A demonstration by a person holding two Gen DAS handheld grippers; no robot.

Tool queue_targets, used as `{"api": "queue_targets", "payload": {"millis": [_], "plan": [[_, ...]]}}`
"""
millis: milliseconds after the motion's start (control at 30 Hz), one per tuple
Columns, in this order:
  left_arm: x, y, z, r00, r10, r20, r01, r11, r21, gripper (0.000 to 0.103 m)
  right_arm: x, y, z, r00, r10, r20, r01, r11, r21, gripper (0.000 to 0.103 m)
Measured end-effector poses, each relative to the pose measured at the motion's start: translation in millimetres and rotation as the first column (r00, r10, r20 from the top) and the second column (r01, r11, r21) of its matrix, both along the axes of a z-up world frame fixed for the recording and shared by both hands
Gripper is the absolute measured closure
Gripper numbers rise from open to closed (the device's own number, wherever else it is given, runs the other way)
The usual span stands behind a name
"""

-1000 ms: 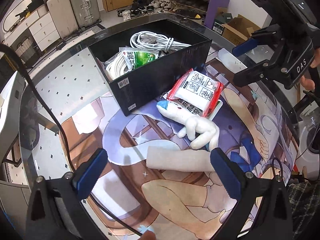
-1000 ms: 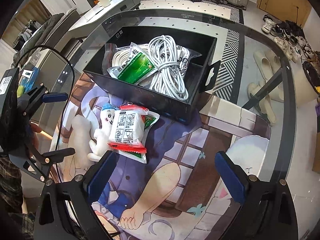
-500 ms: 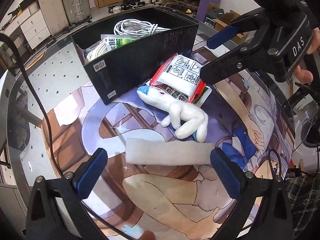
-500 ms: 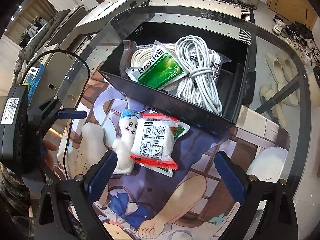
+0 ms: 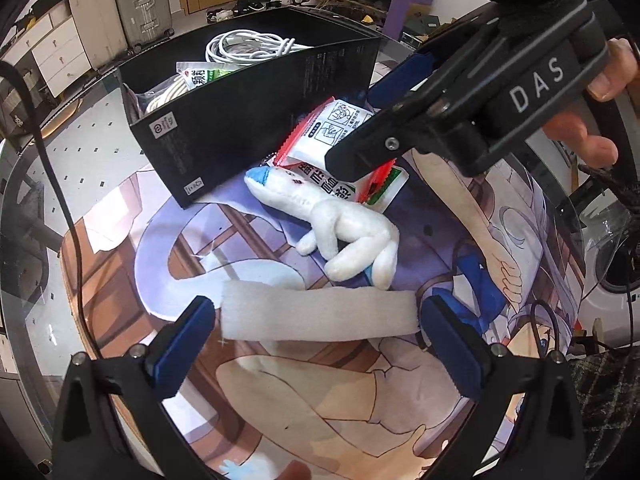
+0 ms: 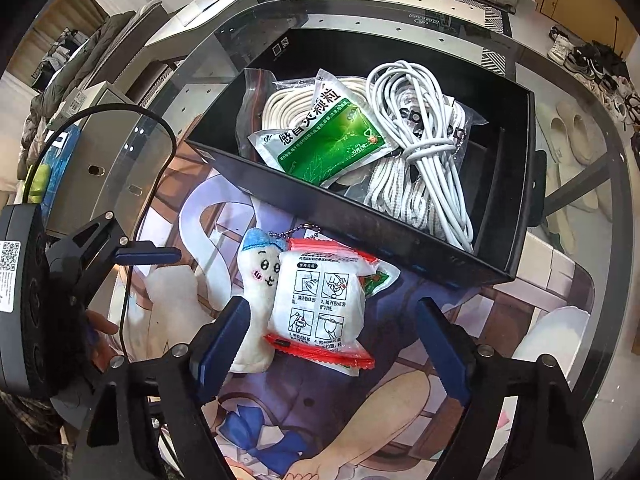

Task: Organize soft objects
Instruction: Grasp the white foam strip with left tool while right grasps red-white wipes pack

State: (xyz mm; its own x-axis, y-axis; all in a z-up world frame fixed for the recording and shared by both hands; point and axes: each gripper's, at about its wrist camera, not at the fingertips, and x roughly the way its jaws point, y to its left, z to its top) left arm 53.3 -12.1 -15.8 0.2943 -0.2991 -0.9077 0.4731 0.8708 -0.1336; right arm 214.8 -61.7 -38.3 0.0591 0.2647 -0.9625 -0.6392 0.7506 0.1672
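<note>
My right gripper [image 6: 328,344], jaws just closing but not yet gripping, straddles the red-edged white packet [image 6: 320,312] lying just beside the black box [image 6: 360,224]; I should centre before squeezing, avoiding the plush toy [image 6: 256,300].

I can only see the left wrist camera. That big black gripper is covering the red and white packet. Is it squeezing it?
Observer: No. The right gripper is open; its jaws have just been closing, with the packet between them, unpinched.
Child: Does the plush toy have a face?
Observer: Yes, the plush toy shows two eyes and a little mouth.
Child: What's deep in the box?
Observer: In the box, a striped cord lies under the white cable.
</note>
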Motion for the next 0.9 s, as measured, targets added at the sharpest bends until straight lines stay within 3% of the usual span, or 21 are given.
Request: {"api": "queue_targets", "payload": {"millis": [167, 300, 433, 567, 900], "plan": [[-3, 1, -2, 1.000, -0.001, -0.005, 0.001, 1.000, -0.006, 0.000, 2, 9, -8, 1.000, 0.005, 0.000, -0.005, 1.000, -0.018, 0.019], [0, 5, -6, 1.000, 0.021, -0.011, -0.021, 1.000, -0.016, 0.000, 6, 16, -12, 1.000, 0.005, 0.009, -0.004, 0.999, -0.046, 0.035], [3, 6, -8, 0.999, 0.033, -0.014, -0.034, 0.999, -0.023, 0.000, 5, 22, -16, 1.000, 0.009, 0.014, -0.008, 0.998, -0.056, 0.043], [3, 4, -10, 1.000, 0.017, -0.016, -0.017, 1.000, -0.014, 0.007, 4, 23, -15, 1.000, 0.011, 0.023, -0.010, 0.998, -0.060, 0.054], [3, 10, -9, 1.000, 0.022, -0.007, -0.023, 0.999, -0.025, 0.014, -3, 10, -1, 0.998, 0.016, 0.061, -0.013, 0.999, -0.053, 0.056]]}}
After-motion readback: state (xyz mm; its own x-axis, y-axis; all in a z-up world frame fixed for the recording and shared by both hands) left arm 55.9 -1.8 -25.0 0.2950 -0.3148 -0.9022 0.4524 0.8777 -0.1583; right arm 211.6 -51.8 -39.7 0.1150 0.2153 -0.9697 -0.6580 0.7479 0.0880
